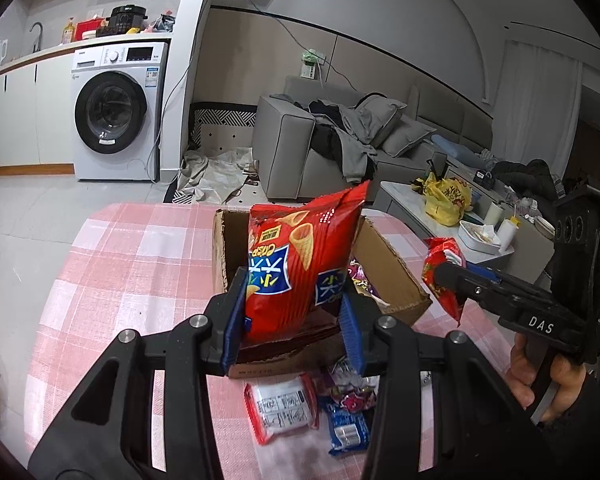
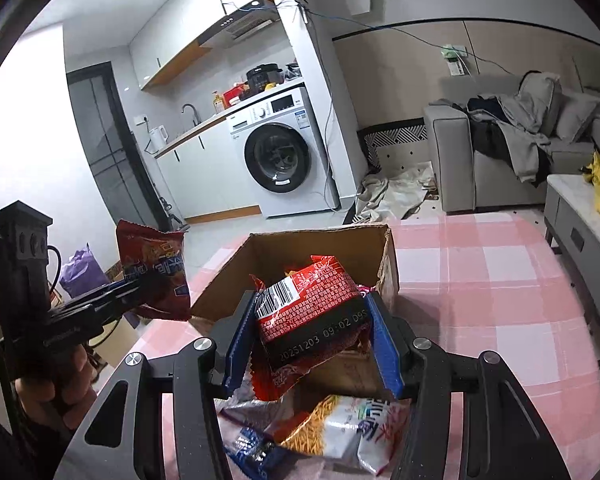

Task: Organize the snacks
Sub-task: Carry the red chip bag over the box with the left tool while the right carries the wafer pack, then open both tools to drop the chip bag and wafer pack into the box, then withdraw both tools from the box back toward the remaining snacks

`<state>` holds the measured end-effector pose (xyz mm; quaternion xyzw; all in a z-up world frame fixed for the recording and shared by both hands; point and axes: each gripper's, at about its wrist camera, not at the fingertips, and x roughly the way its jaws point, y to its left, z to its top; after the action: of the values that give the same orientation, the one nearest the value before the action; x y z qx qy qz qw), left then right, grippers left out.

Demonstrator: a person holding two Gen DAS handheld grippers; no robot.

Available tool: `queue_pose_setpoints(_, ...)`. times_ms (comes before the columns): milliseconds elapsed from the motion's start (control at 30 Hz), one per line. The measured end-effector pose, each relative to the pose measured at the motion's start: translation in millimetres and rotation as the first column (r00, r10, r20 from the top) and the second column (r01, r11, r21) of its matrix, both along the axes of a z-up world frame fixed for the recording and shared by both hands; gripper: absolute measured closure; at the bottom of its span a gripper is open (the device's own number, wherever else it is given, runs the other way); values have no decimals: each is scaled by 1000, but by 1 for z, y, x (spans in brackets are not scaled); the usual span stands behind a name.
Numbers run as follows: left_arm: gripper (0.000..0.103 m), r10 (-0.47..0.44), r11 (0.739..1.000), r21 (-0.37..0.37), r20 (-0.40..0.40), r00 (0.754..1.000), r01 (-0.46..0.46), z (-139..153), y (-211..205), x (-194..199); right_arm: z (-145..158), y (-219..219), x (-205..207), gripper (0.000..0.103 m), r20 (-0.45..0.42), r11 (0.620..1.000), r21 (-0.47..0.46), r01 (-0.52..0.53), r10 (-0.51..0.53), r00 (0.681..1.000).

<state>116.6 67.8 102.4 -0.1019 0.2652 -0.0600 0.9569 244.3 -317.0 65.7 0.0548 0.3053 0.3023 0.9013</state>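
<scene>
My left gripper (image 1: 296, 316) is shut on a red cone-crisp bag (image 1: 300, 264), held upright above the near edge of an open cardboard box (image 1: 396, 268). My right gripper (image 2: 312, 344) is shut on a small red snack packet (image 2: 312, 312) with a barcode, held above the same box (image 2: 320, 248). The right gripper also shows in the left wrist view (image 1: 446, 276), the left gripper in the right wrist view (image 2: 140, 284). A purple packet (image 1: 360, 276) lies inside the box. Loose packets lie on the pink checked tablecloth (image 1: 140, 272) in front of the box.
A white and red packet (image 1: 282, 406), a blue packet (image 1: 346, 428) and an orange-stick snack bag (image 2: 340, 428) lie on the table. A grey sofa (image 1: 300, 148), a coffee table (image 1: 480, 232) with a yellow bag and a washing machine (image 1: 116, 112) stand beyond.
</scene>
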Motion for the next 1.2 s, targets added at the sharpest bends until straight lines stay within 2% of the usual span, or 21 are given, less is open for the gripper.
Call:
queue_pose_setpoints(567, 65, 18, 999, 42, -51, 999, -16, -30, -1, 71, -14, 25, 46, 49, -72, 999, 31, 14, -11, 997)
queue_pose_setpoints(867, 64, 17, 998, 61, -114, 993, -10, -51, -6, 106, -26, 36, 63, 49, -117, 999, 9, 36, -35, 993)
queue_pose_setpoints(967, 64, -1, 998, 56, -122, 992, 8, -51, -10, 111, -28, 34, 60, 39, -107, 1000, 12, 29, -28, 994)
queue_pose_setpoints(1000, 62, -7, 998, 56, -123, 992, 14, -51, -10, 109, -26, 33, 58, 32, -96, 1000, 14, 28, -27, 995)
queue_pose_setpoints(1067, 51, -11, 998, 55, -130, 991, 18, -50, -11, 108, -22, 29, 52, 27, -76, 1000, 18, 23, -22, 997)
queue_pose_setpoints(1133, 34, -12, 999, 50, -131, 991, 19, -48, -13, 102, -18, 23, 46, 17, -63, 999, 15, 29, -28, 998)
queue_pose_setpoints(1167, 29, -15, 999, 49, -127, 992, 22, -47, -13, 98, -15, 19, 43, 15, -57, 999, 13, 34, -33, 998)
queue_pose_setpoints(1200, 19, -15, 999, 50, -122, 992, 21, -45, -13, 92, -15, 17, 41, 10, -59, 999, 12, 33, -33, 998)
